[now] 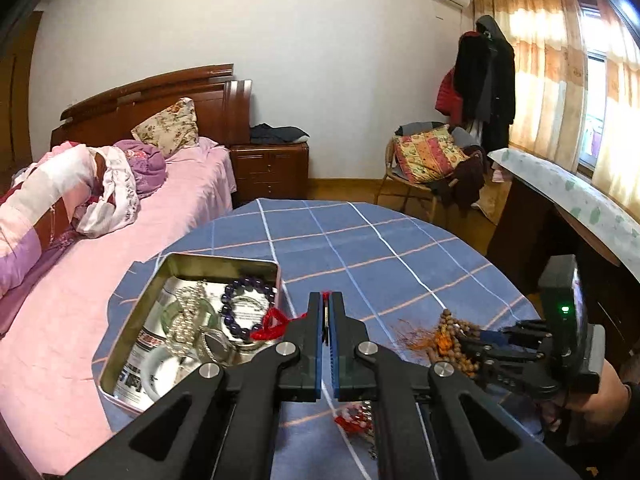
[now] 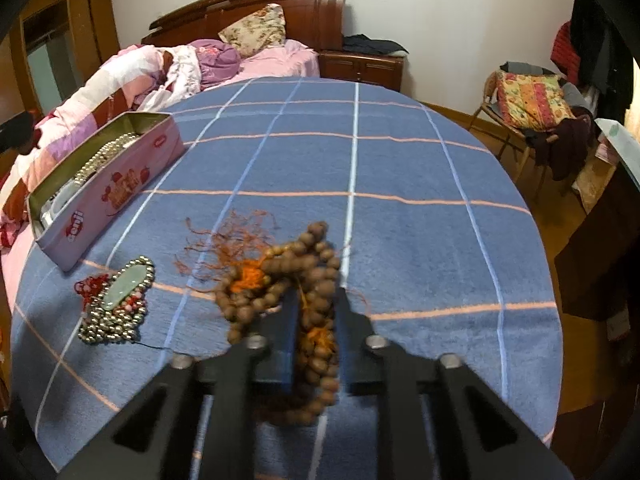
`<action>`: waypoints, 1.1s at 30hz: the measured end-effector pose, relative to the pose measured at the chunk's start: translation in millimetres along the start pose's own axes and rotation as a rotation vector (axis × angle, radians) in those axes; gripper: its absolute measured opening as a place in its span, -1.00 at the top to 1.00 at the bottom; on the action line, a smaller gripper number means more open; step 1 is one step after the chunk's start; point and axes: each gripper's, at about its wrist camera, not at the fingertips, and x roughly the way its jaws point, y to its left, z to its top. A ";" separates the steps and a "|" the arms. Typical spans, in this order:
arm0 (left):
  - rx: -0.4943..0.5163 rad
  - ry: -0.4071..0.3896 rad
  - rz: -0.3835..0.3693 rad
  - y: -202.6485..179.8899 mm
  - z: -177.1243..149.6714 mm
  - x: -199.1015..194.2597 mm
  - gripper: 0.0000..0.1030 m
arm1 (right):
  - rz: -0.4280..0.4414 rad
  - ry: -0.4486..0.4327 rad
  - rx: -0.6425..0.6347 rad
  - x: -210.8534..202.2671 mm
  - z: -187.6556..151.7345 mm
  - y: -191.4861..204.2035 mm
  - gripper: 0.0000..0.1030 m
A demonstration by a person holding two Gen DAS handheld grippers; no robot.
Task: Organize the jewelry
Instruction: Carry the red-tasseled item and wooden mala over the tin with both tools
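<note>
So my right gripper (image 2: pixel 316 312) is pinched on a bundle of brown wooden prayer beads (image 2: pixel 304 276), looped strands bunched between the fingers with the frayed orange tassel (image 2: pixel 230 246) trailing onto the blue plaid cloth (image 2: pixel 400 168). My left gripper (image 1: pixel 327 320) has its fingers pressed nearly together on a thin red cord (image 1: pixel 276 322) that runs over the rim into the tin (image 1: pixel 224 266), where a purple bead bracelet (image 1: pixel 240 304) and a pearl strand (image 1: pixel 186 316) already sit. The wooden beads look light but floppy, so I reckon they'll swing and any loop outside the pinch will sag, which makes gripping the thick of the bunch better than a single strand. The tassel threads could snag. The red cord is thin and slippery-looking, easy to lose. There's another pile near the tin, a pale green jade piece on silver beads (image 2: pixel 120 304), still on the cloth. Plenty of open table beyond the beads, but the tin sits close to the table's left edge by the bed (image 1: pixel 120 240), so I'd come in over its near wall.
</note>
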 end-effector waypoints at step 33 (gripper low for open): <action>-0.035 -0.050 0.140 81.3 22.4 -4.6 0.97 | 0.122 -0.328 -0.197 -75.1 121.2 95.9 0.67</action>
